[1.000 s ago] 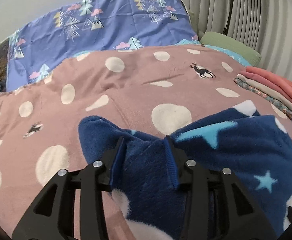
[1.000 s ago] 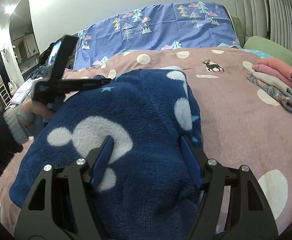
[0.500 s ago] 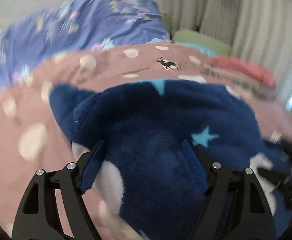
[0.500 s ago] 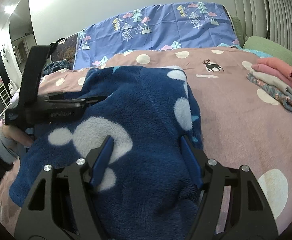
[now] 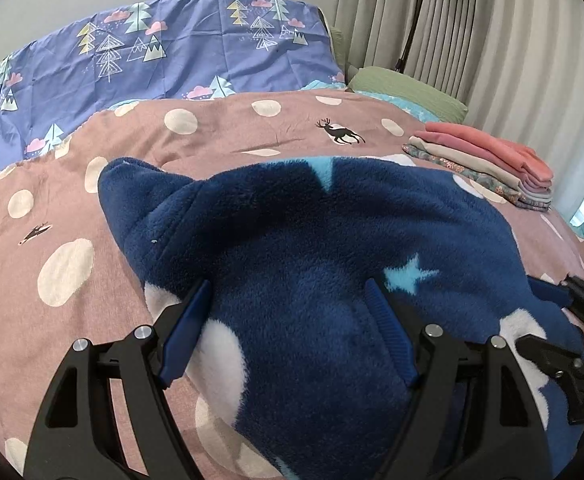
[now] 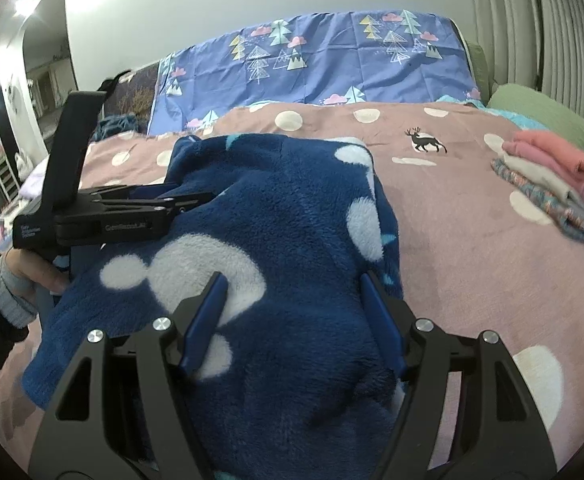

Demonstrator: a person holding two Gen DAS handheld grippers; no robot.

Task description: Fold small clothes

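Observation:
A navy fleece garment [image 5: 311, 256] with white blobs and light-blue stars lies on the pink dotted bedcover [image 5: 212, 136]; it also shows in the right wrist view [image 6: 284, 216]. My left gripper [image 5: 292, 304] is open, its fingers spread over the fleece with cloth between them. In the right wrist view the left gripper [image 6: 196, 200] lies low over the garment's left side. My right gripper [image 6: 293, 294] is open, its fingers astride the near part of the fleece. It shows at the right edge of the left wrist view [image 5: 571, 300].
A stack of folded clothes [image 5: 487, 160] sits at the right of the bed, also seen in the right wrist view [image 6: 559, 172]. A blue tree-print sheet [image 5: 164, 60] and a green pillow [image 5: 407, 88] lie at the back. Curtains stand at the right.
My left gripper has opened, letting go of the fleece it held a second ago, and has swung to the right over the garment. The right gripper has stayed open and still.

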